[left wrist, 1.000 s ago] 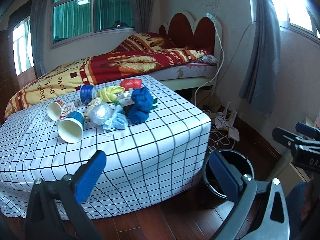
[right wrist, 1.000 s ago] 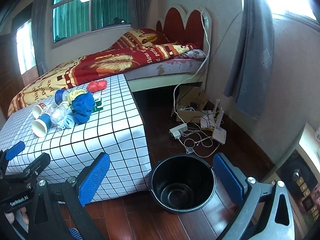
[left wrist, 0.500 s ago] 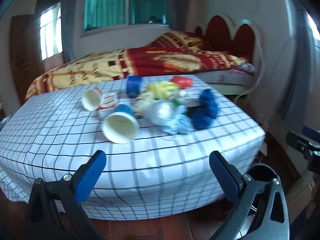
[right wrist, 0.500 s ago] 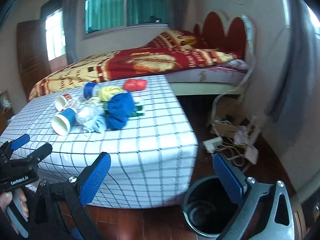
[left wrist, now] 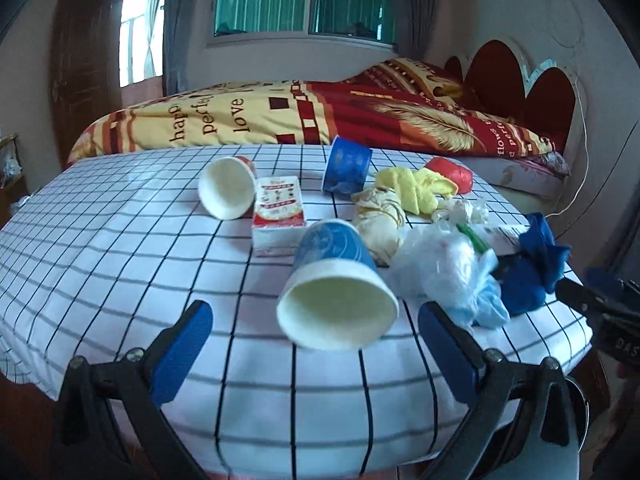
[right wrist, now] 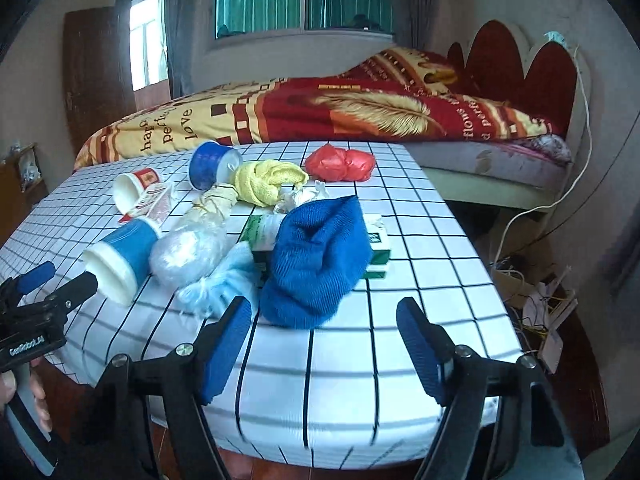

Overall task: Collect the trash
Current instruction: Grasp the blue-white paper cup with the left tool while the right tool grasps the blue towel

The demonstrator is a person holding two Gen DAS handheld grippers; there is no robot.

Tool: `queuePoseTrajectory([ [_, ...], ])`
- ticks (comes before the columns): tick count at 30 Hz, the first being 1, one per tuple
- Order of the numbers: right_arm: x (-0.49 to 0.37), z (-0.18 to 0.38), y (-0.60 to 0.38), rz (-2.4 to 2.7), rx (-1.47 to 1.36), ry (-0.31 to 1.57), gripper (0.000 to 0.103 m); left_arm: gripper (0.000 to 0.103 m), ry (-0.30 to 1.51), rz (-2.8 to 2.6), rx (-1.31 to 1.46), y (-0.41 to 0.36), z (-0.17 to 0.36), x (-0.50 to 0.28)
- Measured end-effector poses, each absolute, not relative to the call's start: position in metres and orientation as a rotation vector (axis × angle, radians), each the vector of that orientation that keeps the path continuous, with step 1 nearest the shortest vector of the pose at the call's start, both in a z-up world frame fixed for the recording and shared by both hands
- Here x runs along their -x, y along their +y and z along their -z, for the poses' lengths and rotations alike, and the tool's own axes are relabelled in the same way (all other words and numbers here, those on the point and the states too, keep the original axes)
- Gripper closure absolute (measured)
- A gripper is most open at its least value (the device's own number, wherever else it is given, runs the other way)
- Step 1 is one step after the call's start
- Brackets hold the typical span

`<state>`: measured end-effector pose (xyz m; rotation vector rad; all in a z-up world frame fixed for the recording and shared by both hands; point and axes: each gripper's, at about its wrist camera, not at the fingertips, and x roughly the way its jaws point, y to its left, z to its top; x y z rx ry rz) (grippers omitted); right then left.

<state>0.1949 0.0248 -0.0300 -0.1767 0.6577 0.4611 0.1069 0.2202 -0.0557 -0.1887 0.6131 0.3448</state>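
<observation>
The open left hand-held gripper (left wrist: 314,346) faces the mouth of a tipped blue paper cup (left wrist: 334,288) lying lengthwise ahead on the table (left wrist: 120,264); the right hand-held gripper (right wrist: 326,344), jaws just narrowing but empty, fronts a blue knit cloth (right wrist: 320,264).

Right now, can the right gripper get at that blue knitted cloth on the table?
Probably yes. The right gripper is open, its jaws just narrowing with nothing between them, and the blue knitted cloth lies directly ahead, uncovered.

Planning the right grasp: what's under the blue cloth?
A green-and-white box sticks out from under the blue cloth. Its middle is covered; anything else beneath can't be seen.
</observation>
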Motion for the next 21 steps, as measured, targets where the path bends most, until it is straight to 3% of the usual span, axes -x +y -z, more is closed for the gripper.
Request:
queuePoseTrajectory([
  [3,-0.211,0.037,0.036,-0.466,0.178,0.672,0.030,0.004,0.622,-0.332,0.186,0.221,0.060,-0.119],
  [8,-0.231,0.050,0.046,-0.484,0.163,0.724,0.044,0.017,0.650,-0.307,0.212,0.229,0.069,-0.132],
  [10,-0.232,0.052,0.049,-0.496,0.166,0.732,0.050,0.030,0.666,-0.293,0.219,0.231,0.072,-0.136],
  [11,-0.232,0.053,0.050,-0.506,0.166,0.736,0.055,0.031,0.660,-0.286,0.221,0.231,0.073,-0.136],
  [13,-0.230,0.053,0.051,-0.522,0.168,0.733,0.064,0.045,0.645,-0.272,0.211,0.229,0.070,-0.135],
  [15,-0.227,0.052,0.050,-0.541,0.163,0.725,0.073,0.051,0.636,-0.264,0.211,0.229,0.066,-0.133],
  [17,-0.222,0.047,0.046,-0.557,0.155,0.704,0.085,0.053,0.619,-0.250,0.207,0.227,0.062,-0.129],
  [21,-0.215,0.041,0.038,-0.573,0.144,0.679,0.089,0.055,0.583,-0.242,0.202,0.222,0.053,-0.122],
])
